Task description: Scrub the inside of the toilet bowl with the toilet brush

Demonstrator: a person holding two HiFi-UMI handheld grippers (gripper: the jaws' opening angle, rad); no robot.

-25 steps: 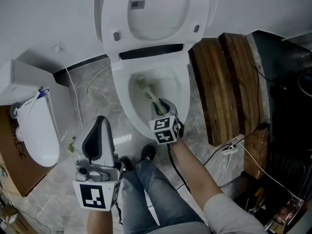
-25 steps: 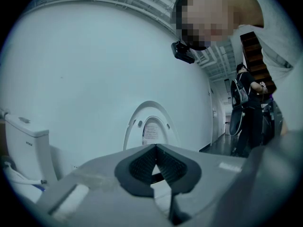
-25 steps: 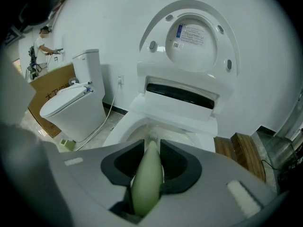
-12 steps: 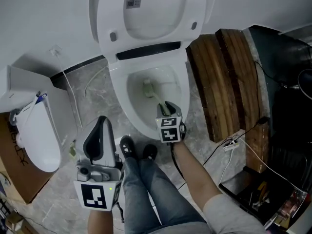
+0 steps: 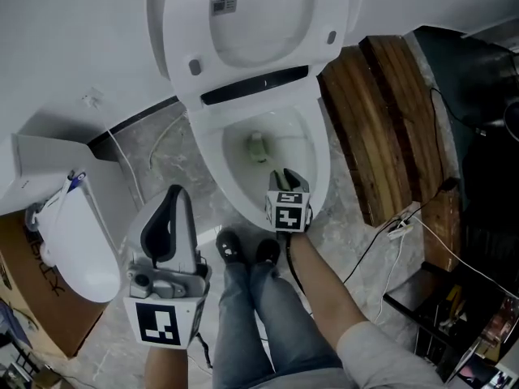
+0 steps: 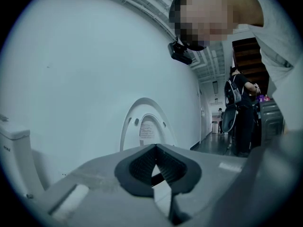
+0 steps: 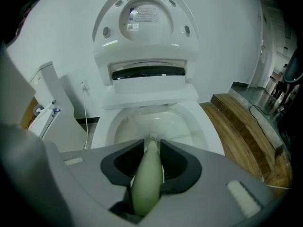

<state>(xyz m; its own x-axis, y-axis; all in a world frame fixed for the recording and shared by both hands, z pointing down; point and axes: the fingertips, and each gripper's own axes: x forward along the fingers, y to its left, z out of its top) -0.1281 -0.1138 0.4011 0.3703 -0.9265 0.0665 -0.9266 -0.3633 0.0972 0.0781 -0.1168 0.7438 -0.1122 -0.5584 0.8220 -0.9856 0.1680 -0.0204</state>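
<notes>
Right gripper (image 7: pixel 147 148) fingers clamped tight on the toilet brush (image 7: pixel 146 186) handle, which is pale green, smooth and rounded and runs up between the pads. Brush head (image 5: pixel 258 146) (small, pale, bristles hard to make out) sits low inside the toilet bowl (image 5: pixel 212 164), and the handle slants back over the front rim to the gripper. Left gripper (image 5: pixel 172 197) fingers pressed together, holding nothing; it is held above the grey stone floor (image 5: pixel 166 164) left of the bowl, facing the white wall. Seat and lid (image 5: pixel 259 23) raised. Wooden planks (image 5: pixel 389 128) lie right of the bowl.
</notes>
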